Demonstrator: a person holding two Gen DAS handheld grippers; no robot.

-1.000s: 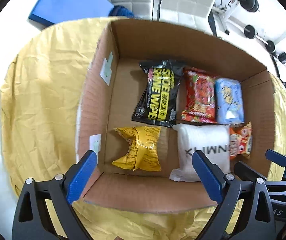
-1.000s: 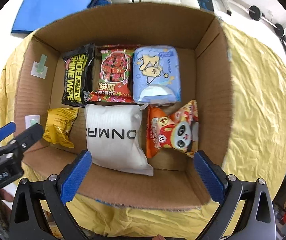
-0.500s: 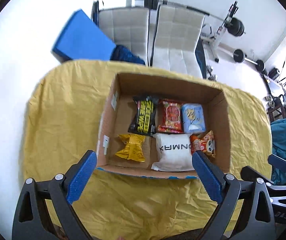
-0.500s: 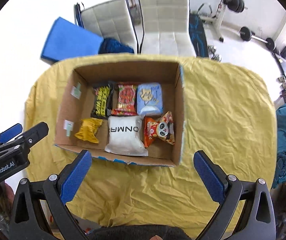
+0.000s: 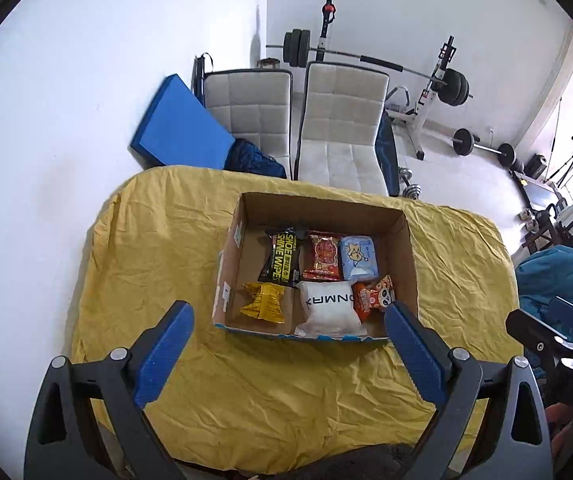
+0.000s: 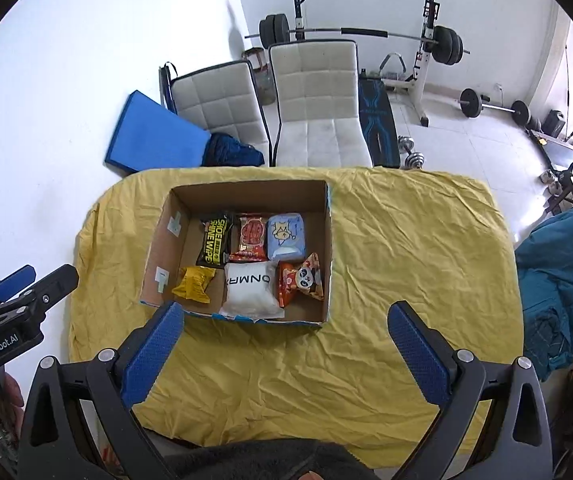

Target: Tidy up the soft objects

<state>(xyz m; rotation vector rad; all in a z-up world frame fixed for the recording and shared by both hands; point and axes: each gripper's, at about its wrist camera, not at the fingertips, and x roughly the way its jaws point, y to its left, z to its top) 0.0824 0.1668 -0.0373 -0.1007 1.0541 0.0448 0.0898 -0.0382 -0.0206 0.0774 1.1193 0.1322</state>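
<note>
An open cardboard box (image 5: 408, 264) (image 6: 328, 240) sits on a table under a yellow cloth (image 5: 158, 248) (image 6: 406, 240). Inside lie several soft packs: a black shoe-wipe pack (image 5: 280, 262) (image 6: 214, 244), a red pack (image 5: 324, 256) (image 6: 251, 238), a light blue pack (image 5: 358, 258) (image 6: 285, 236), a yellow bag (image 5: 263, 302) (image 6: 193, 284), a white pouch (image 5: 328, 312) (image 6: 248, 290) and an orange panda snack bag (image 5: 374, 300) (image 6: 300, 282). My left gripper (image 5: 288, 354) and right gripper (image 6: 286, 346) are both open and empty, held high above the near side of the table, apart from the box.
Two white chairs (image 5: 342, 120) (image 6: 314, 100) stand behind the table, with a blue mat (image 5: 180, 130) (image 6: 154, 136) against the wall. Weight equipment (image 5: 434, 84) fills the back of the room. A teal cloth heap (image 6: 562, 280) lies at the right.
Both grippers have pulled up and back from just over the box, so the whole table and room show. The packs in the box have not moved. Both grippers stayed open.
</note>
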